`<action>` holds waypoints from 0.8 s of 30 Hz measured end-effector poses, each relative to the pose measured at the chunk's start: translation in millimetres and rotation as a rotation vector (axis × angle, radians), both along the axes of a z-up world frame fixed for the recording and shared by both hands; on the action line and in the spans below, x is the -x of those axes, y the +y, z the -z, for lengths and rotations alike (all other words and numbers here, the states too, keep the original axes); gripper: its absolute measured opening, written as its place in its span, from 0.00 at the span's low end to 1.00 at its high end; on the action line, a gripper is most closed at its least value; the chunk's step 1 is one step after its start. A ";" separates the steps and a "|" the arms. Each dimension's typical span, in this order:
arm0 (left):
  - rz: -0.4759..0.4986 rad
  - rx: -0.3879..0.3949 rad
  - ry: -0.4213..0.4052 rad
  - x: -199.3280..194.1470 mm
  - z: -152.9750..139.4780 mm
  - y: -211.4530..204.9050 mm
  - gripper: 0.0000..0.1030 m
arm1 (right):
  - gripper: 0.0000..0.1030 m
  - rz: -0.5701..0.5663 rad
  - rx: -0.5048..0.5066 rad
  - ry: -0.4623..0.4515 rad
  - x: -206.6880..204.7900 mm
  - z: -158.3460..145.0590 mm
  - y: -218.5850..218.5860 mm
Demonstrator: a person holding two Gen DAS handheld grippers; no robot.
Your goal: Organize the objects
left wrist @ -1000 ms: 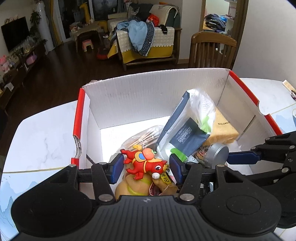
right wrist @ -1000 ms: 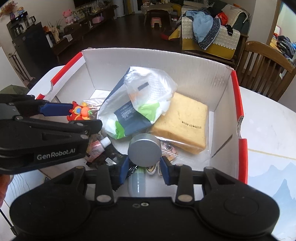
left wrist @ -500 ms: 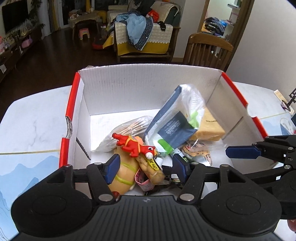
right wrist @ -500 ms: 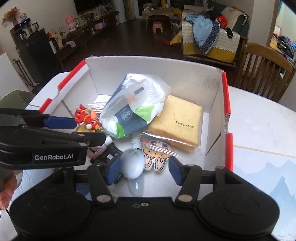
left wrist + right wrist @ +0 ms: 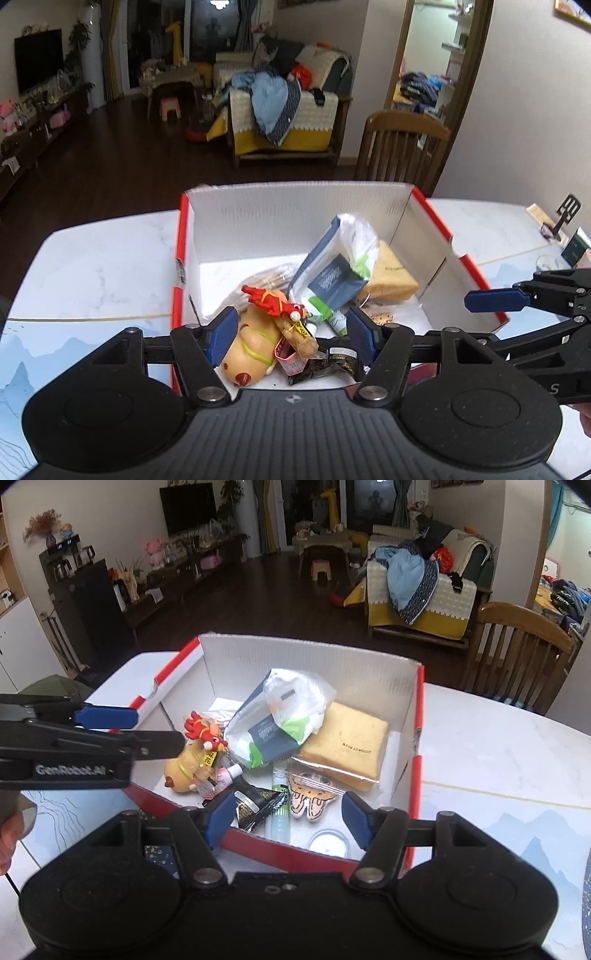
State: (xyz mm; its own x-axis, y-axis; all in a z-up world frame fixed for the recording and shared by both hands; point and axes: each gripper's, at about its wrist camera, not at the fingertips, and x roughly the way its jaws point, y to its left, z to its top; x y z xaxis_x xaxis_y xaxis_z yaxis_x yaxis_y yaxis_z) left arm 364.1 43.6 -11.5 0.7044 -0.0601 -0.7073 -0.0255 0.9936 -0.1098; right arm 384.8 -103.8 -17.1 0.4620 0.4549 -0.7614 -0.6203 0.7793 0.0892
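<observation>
Above the near edge of the red-rimmed white cardboard box (image 5: 416, 723) on the marble-patterned table (image 5: 491, 753), the left gripper (image 5: 289, 334) and right gripper (image 5: 288, 821) both hang with fingers spread wide, holding nothing. Inside lie a red dragon toy (image 5: 204, 732) on a yellow plush figure (image 5: 183, 768), a grey-and-white plastic pouch (image 5: 280, 716), a wrapped yellow sponge cake (image 5: 345, 746) and a small round clear lidded jar (image 5: 329, 842) in the near corner.

White marble-look table (image 5: 96, 266) with blue mountain print carries the red-edged white cardboard box (image 5: 295, 214) at centre; at three o'clock, a small green-and-white card (image 5: 576, 251) near the table's edge.
</observation>
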 end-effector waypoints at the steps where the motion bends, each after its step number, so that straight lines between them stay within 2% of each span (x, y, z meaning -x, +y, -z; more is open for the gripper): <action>1: -0.001 -0.002 -0.012 4.3 -3.8 -0.4 0.62 | 0.62 0.003 -0.007 -0.006 1.7 -2.9 -2.1; 5: -0.004 -0.009 -0.053 20.5 -17.1 -2.7 0.62 | 0.64 0.007 -0.046 -0.026 10.5 -13.9 -11.9; 9: -0.008 -0.011 -0.082 33.7 -28.2 -5.8 0.62 | 0.72 0.000 -0.087 -0.055 22.3 -26.6 -20.8; 11: -0.004 -0.015 -0.091 39.3 -32.6 -8.1 0.70 | 0.74 0.001 -0.107 -0.063 28.1 -32.8 -25.7; 15: 0.006 -0.025 -0.111 52.8 -38.6 -13.4 0.73 | 0.79 0.011 -0.146 -0.088 39.2 -44.5 -35.1; 17: 0.005 -0.039 -0.117 60.1 -40.8 -16.7 0.83 | 0.82 0.014 -0.164 -0.099 44.8 -49.6 -39.3; 21: 0.017 -0.040 -0.135 76.0 -43.1 -22.1 0.86 | 0.88 -0.001 -0.185 -0.136 59.6 -58.3 -45.4; 23: 0.018 -0.030 -0.144 84.2 -43.8 -24.3 0.98 | 0.92 -0.013 -0.195 -0.151 67.5 -60.9 -48.7; 24: 0.016 -0.026 -0.150 88.4 -44.4 -25.7 1.00 | 0.96 -0.019 -0.197 -0.157 70.3 -61.8 -50.2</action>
